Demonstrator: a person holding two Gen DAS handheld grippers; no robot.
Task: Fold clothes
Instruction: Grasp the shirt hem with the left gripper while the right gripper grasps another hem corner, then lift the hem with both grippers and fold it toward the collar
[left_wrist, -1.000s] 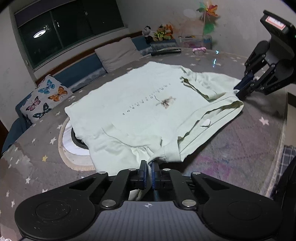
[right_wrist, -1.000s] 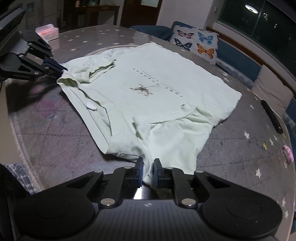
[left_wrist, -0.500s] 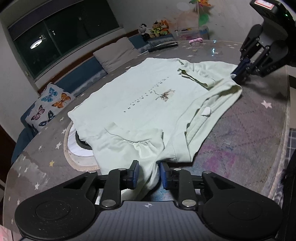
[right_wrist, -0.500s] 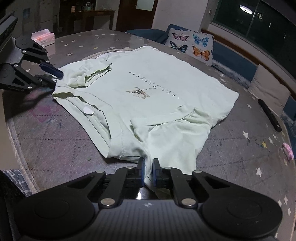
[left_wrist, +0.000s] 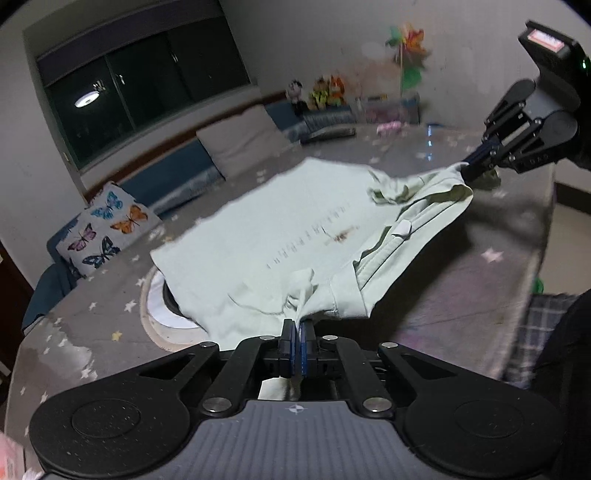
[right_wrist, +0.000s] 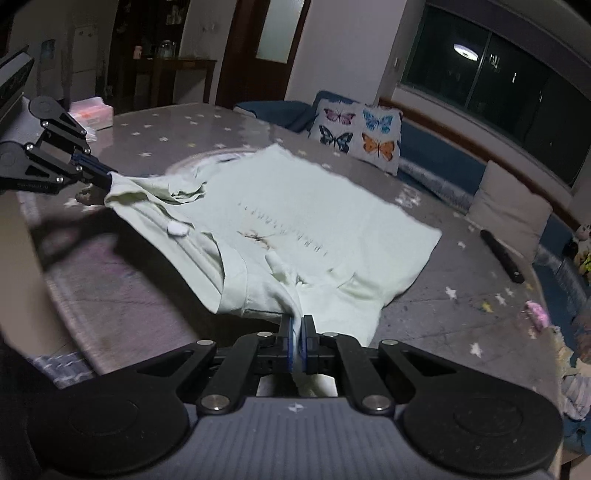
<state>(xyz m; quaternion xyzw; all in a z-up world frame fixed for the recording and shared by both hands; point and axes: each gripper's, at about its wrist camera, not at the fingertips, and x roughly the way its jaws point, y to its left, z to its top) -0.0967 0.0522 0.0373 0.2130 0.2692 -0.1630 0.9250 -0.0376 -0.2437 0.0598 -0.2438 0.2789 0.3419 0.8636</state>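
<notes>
Fabric is pinched tight in my left gripper (left_wrist: 296, 332) at six o'clock and in my right gripper (right_wrist: 296, 334), each clamping a corner of the pale green shirt (left_wrist: 295, 229), which spreads toward twelve o'clock over the star-patterned table (left_wrist: 461, 291).
</notes>
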